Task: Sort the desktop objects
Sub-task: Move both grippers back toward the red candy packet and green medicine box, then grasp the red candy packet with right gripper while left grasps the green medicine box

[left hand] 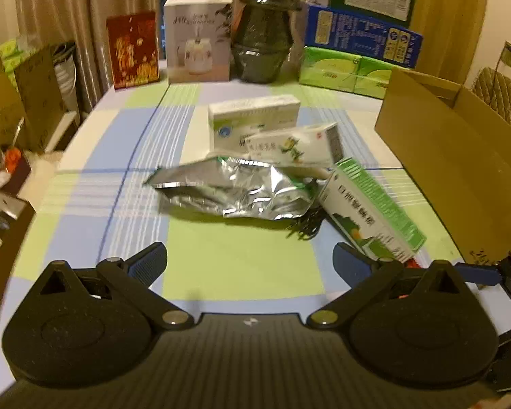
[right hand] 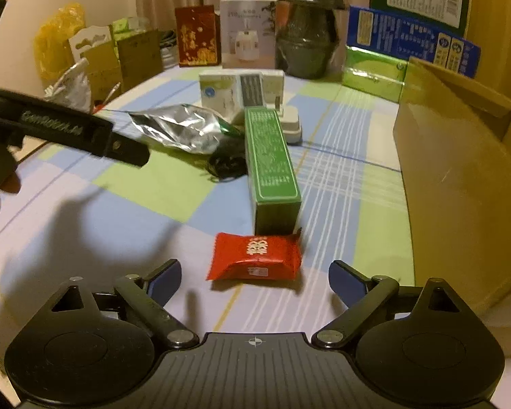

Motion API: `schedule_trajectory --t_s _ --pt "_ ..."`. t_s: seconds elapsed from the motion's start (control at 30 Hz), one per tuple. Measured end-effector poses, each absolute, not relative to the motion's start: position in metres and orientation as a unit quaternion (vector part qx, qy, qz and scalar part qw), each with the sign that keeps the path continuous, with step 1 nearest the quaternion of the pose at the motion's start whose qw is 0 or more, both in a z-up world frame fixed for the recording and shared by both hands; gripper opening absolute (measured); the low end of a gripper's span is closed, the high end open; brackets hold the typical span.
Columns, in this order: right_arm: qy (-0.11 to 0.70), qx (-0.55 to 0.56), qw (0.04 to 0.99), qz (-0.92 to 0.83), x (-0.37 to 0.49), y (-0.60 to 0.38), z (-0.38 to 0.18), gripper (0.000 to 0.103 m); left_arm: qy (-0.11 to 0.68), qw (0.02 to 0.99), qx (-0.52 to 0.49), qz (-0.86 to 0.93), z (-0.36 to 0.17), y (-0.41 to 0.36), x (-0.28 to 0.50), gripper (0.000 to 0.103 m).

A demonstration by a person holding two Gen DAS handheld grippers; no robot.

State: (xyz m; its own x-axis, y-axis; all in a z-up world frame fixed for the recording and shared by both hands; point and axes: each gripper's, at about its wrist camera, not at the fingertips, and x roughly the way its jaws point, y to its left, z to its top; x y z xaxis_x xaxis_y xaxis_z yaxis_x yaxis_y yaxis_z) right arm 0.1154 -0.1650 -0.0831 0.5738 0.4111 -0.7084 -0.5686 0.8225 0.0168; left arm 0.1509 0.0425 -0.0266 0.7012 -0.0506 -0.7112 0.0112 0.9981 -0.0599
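Red snack packet [right hand: 255,257] on counter [right hand: 136,238], between spread fingers of right hand-held gripper [right hand: 254,281]; left hand-held gripper [left hand: 250,262] released, empty.

A lived-in home room is showing itself: beige curtains [left hand: 85,17] are hanging behind a desk [left hand: 242,259] wearing a checked cloth, with gift boxes [left hand: 197,37], tissue packs [left hand: 344,71] and paper bags [right hand: 119,58] crowding its far edge.

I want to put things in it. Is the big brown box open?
Open. The cardboard box has its top flaps standing up, with no lid across. What is inside cannot be seen.
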Motion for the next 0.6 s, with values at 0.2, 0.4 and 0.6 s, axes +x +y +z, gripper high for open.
schedule_trajectory --t_s 0.2,0.4,0.6 --pt "0.37 -0.098 0.883 0.271 0.126 -0.161 -0.094 0.084 0.396 0.916 -0.046 -0.031 -0.038 0.047 0.163 0.102" --pt "0.349 -0.124 0.893 0.257 0.128 -0.151 -0.1 0.074 0.419 0.906 -0.05 -0.031 -0.049 0.046 0.173 0.102" --pt "0.356 -0.105 0.893 0.256 0.127 -0.154 -0.099 0.061 0.423 0.904 -0.039 -0.034 -0.052 0.042 0.173 0.102"
